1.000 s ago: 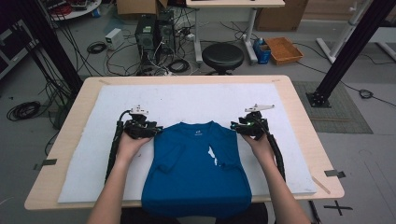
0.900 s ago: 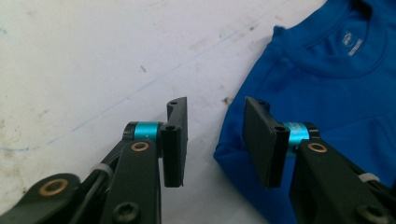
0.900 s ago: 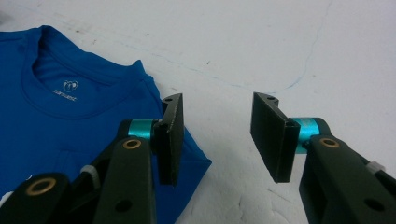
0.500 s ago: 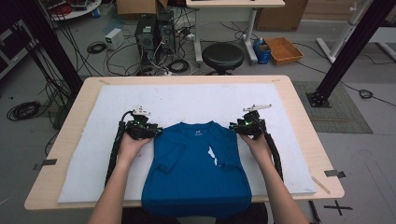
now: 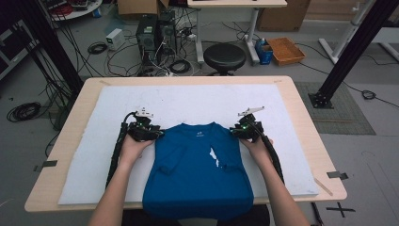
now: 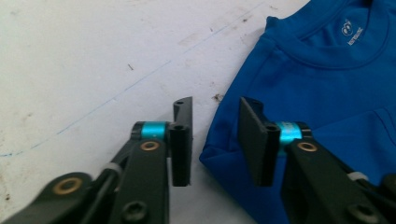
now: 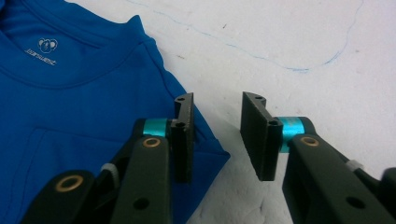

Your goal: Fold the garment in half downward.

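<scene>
while both jaws are held spread, the blue shirt (image 5: 197,169) is flanked at its shoulder edges by the left gripper (image 6: 214,140) and right gripper (image 7: 217,137); bare white mat (image 5: 197,101) is seen beyond.

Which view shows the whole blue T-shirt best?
The high view: the blue T-shirt lies flat on the white mat, sleeves folded in, hem over the table's near edge. Each gripper view shows just one shoulder corner and part of the collar between open jaws.
</scene>
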The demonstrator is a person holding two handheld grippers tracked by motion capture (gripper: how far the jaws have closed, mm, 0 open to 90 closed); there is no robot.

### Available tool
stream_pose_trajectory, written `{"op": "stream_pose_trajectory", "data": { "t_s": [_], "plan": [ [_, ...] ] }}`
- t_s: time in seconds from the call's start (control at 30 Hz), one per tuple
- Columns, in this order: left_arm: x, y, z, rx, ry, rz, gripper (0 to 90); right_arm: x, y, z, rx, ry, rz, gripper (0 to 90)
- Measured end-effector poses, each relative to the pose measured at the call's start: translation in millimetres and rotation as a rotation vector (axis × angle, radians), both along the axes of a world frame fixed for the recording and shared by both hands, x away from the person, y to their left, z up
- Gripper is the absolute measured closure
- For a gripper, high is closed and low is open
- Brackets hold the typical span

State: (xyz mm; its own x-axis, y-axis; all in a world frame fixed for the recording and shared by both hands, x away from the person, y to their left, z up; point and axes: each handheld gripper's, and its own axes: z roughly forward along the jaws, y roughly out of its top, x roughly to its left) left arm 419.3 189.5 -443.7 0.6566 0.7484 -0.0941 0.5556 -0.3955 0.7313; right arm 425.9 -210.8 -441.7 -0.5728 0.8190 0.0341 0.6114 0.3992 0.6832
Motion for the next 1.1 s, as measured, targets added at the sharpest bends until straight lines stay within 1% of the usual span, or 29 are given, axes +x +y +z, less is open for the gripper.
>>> {"op": "stream_pose_trajectory", "data": {
  "t_s": [0.1, 0.13, 0.17, 0.2, 0.23, 0.27, 0.3, 0.33, 0.37, 0.43, 0.47, 0.53, 0.6, 0.63, 0.67, 0.73, 0.8, 0.83, 0.87, 0.9, 0.93, 1.03, 1.07, 1.1],
  "plan": [
    [-0.7, -3.1, -0.3, 0.015, -0.013, -0.001, 68.9, -0.9, 2.3, 0.1, -0.01, -0.009, 0.034, 77.3],
    [-0.7, -3.1, -0.3, 0.015, -0.013, -0.001, 69.0, -1.3, 3.4, 0.2, -0.019, -0.015, 0.039, 79.7],
    [-0.5, -3.1, -0.4, 0.012, -0.014, -0.002, 68.9, -1.5, 4.3, 0.3, -0.016, -0.016, 0.043, 80.2],
    [-0.3, -2.9, -0.6, 0.005, -0.013, -0.002, 68.6, -1.5, 4.6, 0.2, -0.019, -0.022, 0.047, 79.6],
    [-0.3, -2.9, -0.6, 0.005, -0.013, -0.002, 64.8, -1.5, 5.0, 0.1, -0.011, -0.019, 0.042, 74.6],
    [0.8, -3.2, -0.5, 0.008, -0.019, 0.02, 58.7, -0.6, 4.8, -0.5, -0.007, -0.019, 0.037, 70.5],
    [1.0, -3.6, -1.0, -0.001, -0.016, 0.022, 58.1, -0.2, 4.1, -0.6, 0.005, -0.013, 0.03, 70.1],
    [1.1, -3.8, -1.5, 0.003, -0.016, 0.019, 58.5, 0.1, 3.6, -0.8, 0.013, -0.01, 0.03, 70.2],
    [1.1, -3.5, -1.2, 0.011, -0.02, 0.013, 59.1, 0.2, 3.8, -1.2, 0.009, -0.01, 0.028, 70.2],
    [0.8, -4.2, -1.3, 0.01, -0.026, 0.007, 59.9, 0.1, 4.6, -1.1, 0.002, -0.016, 0.034, 70.4],
    [0.6, -5.1, -1.4, 0.009, -0.028, -0.005, 62.0, -0.1, 5.2, -1.1, -0.003, -0.018, 0.039, 73.2],
    [-0.5, -8.3, -1.1, 0.032, -0.042, -0.022, 63.2, -0.9, 6.8, -1.1, -0.002, -0.017, 0.047, 78.3],
    [-1.2, -11.0, -1.1, 0.04, -0.048, -0.042, 68.9, -1.4, 8.3, -1.2, -0.009, -0.024, 0.061, 83.4],
    [-1.4, -12.1, -1.2, 0.037, -0.047, -0.046, 70.8, -1.8, 8.9, -1.1, -0.009, -0.024, 0.063, 85.1],
    [-1.4, -12.5, -0.8, 0.039, -0.048, -0.056, 74.6, -2.0, 9.1, -1.0, -0.008, -0.025, 0.061, 87.1],
    [-1.6, -13.6, -0.5, 0.037, -0.046, -0.067, 82.0, -2.2, 8.8, -0.6, -0.004, -0.026, 0.065, 87.9],
    [-1.5, -13.6, -0.1, 0.036, -0.046, -0.067, 85.9, -2.5, 7.8, 0.8, 0.005, -0.035, 0.059, 88.2],
    [-1.2, -13.2, 0.5, 0.028, -0.049, -0.064, 85.9, -2.5, 7.8, 0.8, 0.005, -0.035, 0.059, 88.2],
    [-0.9, -11.1, 2.1, -0.005, -0.049, -0.056, 87.0, -3.2, 5.7, 3.6, 0.037, -0.048, 0.054, 88.3],
    [-0.9, -11.1, 2.1, -0.005, -0.049, -0.056, 87.2, -3.2, 5.7, 3.6, 0.037, -0.048, 0.054, 88.3],
    [-1.3, -9.7, 3.8, -0.017, -0.053, -0.053, 87.4, -3.8, 3.8, 6.5, 0.061, -0.053, 0.05, 88.3],
    [-1.5, -8.2, 4.9, -0.027, -0.055, -0.05, 87.6, -3.4, 0.3, 8.3, 0.082, -0.055, 0.044, 88.3],
    [-1.3, -7.7, 4.7, -0.022, -0.052, -0.05, 87.6, -2.9, -0.1, 7.9, 0.085, -0.042, 0.041, 88.2],
    [-1.0, -7.8, 3.8, -0.025, -0.046, -0.045, 87.5, -2.4, 0.0, 7.0, 0.08, -0.031, 0.037, 88.2]
  ]
}}
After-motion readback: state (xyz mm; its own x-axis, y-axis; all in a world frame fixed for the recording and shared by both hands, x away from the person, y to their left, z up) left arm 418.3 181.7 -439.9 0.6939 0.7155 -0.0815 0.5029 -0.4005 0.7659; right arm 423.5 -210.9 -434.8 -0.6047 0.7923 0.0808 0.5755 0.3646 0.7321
